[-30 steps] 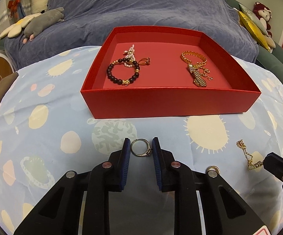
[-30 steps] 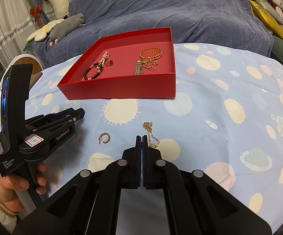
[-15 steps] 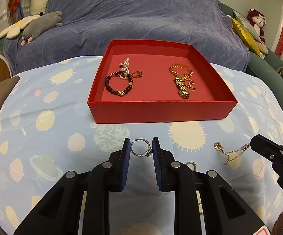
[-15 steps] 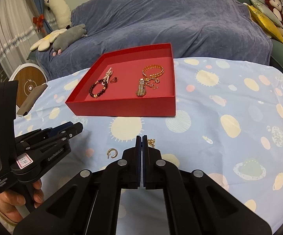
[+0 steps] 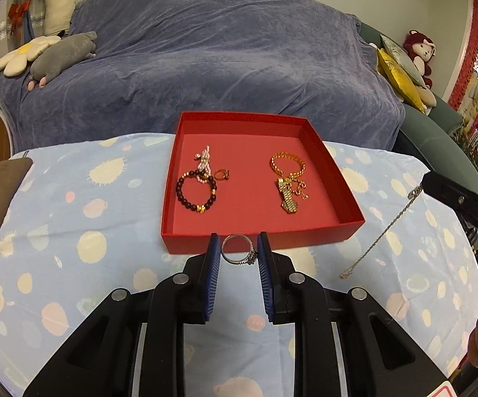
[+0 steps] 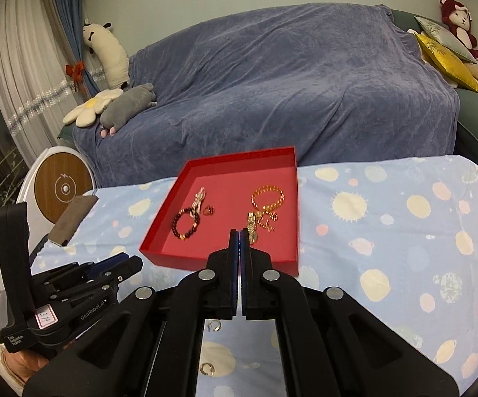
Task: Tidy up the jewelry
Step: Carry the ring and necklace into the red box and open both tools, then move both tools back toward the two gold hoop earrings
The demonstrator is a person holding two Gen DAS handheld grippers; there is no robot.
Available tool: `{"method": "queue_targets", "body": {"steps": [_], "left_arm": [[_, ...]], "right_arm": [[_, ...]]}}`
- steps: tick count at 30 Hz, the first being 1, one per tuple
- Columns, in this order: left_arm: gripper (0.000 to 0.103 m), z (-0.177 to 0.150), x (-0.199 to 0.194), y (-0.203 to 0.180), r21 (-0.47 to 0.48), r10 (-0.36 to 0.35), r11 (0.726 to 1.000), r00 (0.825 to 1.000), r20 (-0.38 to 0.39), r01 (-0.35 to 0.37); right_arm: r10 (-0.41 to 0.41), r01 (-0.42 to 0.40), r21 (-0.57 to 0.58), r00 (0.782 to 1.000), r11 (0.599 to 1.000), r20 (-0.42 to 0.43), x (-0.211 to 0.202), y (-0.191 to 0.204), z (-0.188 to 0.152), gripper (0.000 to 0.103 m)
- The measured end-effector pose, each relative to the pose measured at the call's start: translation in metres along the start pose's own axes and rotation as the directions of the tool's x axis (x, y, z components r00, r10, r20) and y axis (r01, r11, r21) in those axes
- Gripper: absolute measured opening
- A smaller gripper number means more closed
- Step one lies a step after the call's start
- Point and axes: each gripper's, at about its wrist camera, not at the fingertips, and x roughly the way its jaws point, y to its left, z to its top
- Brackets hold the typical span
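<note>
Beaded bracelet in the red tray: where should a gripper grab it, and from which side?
From above. The beaded bracelet lies flat as an open loop on the tray floor, so pinch across its near arc, one finger inside the loop, one outside. Avoid the far arc, where the pearl strand overlaps it.

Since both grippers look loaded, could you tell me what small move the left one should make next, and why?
Probably carry the silver ring, pinched in the left gripper, forward over the near wall of the red tray; it hangs just short of that wall.
</note>
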Motion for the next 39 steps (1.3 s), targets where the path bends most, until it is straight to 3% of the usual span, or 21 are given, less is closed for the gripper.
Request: {"method": "queue_targets", "body": {"steps": [8, 14, 21, 29, 32, 35, 39], "left_arm": [[0.020, 0.070, -0.001, -0.005, 0.017, -0.017, 1.000, 0.999, 0.047, 0.017], [0.020, 0.115, 0.033, -0.002, -0.006, -0.030, 1.000, 0.999, 0.029, 0.030], [0.020, 0.134, 0.096, 0.007, -0.027, -0.011, 1.000, 0.999, -0.031, 0.010], [0.021, 0.130, 0.147, 0.018, -0.050, 0.019, 0.998, 0.995, -0.100, -0.024], [0.025, 0.126, 0.155, 0.021, -0.063, 0.025, 0.998, 0.993, -0.114, -0.032], [0.041, 0.123, 0.153, 0.022, -0.070, 0.039, 0.996, 0.993, -0.111, -0.047], [0.045, 0.116, 0.136, 0.020, -0.050, 0.057, 0.997, 0.994, -0.091, -0.062]], "right_arm": [[0.003, 0.004, -0.064, 0.994, 0.998, 0.108, 0.003, 0.022, 0.079, 0.000], [0.005, 0.002, -0.074, 0.996, 0.997, 0.094, 0.043, 0.031, 0.104, 0.000], [0.000, 0.000, -0.054, 1.000, 0.999, 0.008, 0.113, 0.029, 0.097, 0.000], [-0.009, 0.007, -0.030, 0.997, 1.000, -0.080, 0.172, 0.021, 0.082, 0.000], [-0.014, 0.011, -0.038, 0.996, 0.999, -0.084, 0.175, 0.020, 0.076, 0.003], [-0.017, 0.014, -0.042, 0.996, 0.999, -0.082, 0.170, 0.021, 0.072, 0.005], [-0.008, 0.006, -0.034, 0.998, 0.999, -0.069, 0.151, 0.019, 0.066, 0.021]]}}
